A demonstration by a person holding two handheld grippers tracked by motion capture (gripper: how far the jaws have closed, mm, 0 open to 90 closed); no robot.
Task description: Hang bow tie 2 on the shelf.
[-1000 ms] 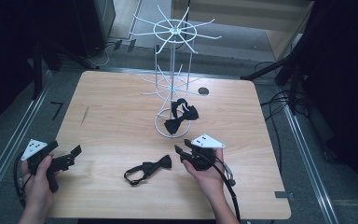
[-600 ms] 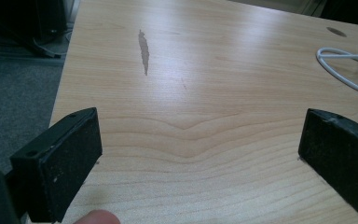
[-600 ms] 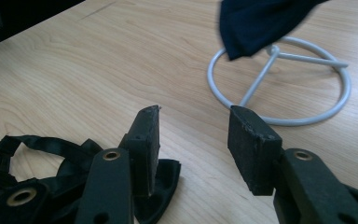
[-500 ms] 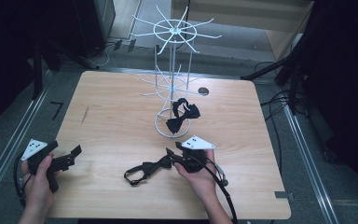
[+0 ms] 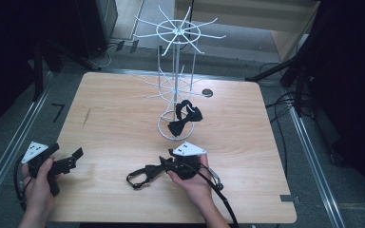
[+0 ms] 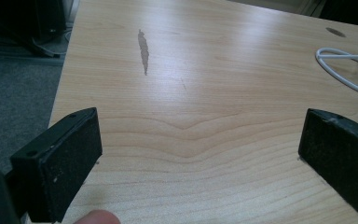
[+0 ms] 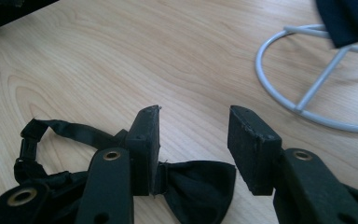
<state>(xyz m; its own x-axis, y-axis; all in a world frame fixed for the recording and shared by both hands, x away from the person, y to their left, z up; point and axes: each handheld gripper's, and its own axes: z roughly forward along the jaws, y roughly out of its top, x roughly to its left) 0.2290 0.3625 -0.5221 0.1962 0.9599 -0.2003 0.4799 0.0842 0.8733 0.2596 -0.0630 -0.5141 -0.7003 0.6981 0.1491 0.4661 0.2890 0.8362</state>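
Observation:
A black bow tie [image 5: 145, 173] with a looped strap lies flat on the wooden table [image 5: 114, 123] near the front. My right gripper [image 5: 167, 164] stands open right over its knot end. In the right gripper view the bow tie [image 7: 193, 184] lies under and between the two jaws, and my right gripper [image 7: 195, 135] grips nothing. A second black bow tie [image 5: 185, 118] hangs low on the white wire rack [image 5: 176, 71]. My left gripper [image 5: 73, 159] is held at the front left corner; in its own view my left gripper [image 6: 200, 140] is wide open over bare wood.
The rack's round wire base [image 7: 303, 107] stands just beyond the right gripper's jaws, also in the left gripper view as the base ring [image 6: 345, 70]. A cable hole [image 5: 207, 92] sits at the back of the table. Dark floor and cables [image 5: 285, 104] surround it.
My right gripper has moved left across the table until its jaws reach the lying bow tie. The left gripper has stayed where it was.

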